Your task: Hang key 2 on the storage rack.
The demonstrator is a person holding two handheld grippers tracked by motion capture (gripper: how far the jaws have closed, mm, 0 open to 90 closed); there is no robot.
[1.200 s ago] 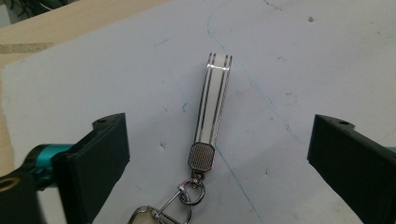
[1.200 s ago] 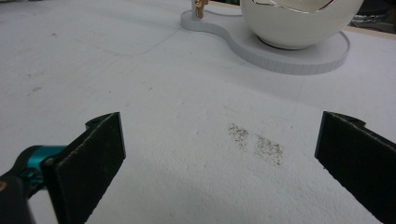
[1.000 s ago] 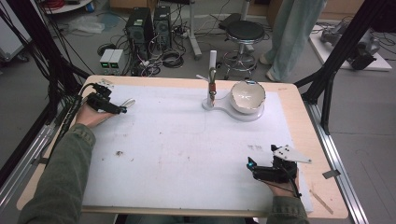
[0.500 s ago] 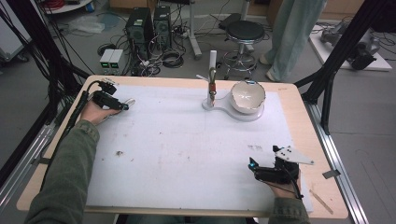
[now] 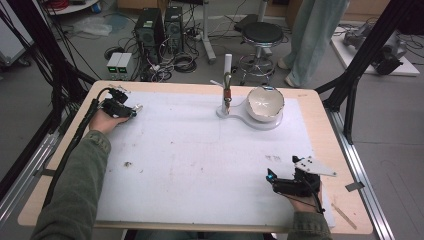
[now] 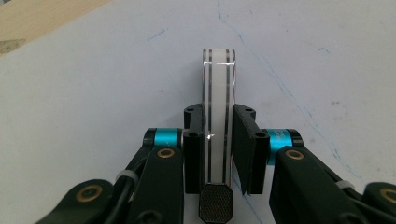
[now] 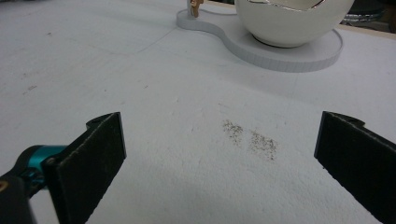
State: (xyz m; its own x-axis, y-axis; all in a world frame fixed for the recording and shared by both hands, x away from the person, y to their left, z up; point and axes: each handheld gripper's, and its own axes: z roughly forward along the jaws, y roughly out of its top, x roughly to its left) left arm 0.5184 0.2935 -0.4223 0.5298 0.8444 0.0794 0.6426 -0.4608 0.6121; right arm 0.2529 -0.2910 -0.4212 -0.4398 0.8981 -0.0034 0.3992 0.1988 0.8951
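Item: white strip with dark lines (image 6: 218, 116), possibly a flat stick; its nature is hard to tell. The left gripper (image 5: 131, 108) is clamping it at the table's far left corner (image 5: 65, 150). The right gripper (image 5: 272, 180) is resting with jaws wide apart at the near right. The bowl (image 5: 266, 102) on its stand (image 5: 227, 111) is waiting well apart. Pick-up looks done; delivery is remaining.

strip (image 6: 218, 116) | white w/ 2 dark lines, thin, flat | on edge, clamped betw. left-gripper jaws | table's far-left corner
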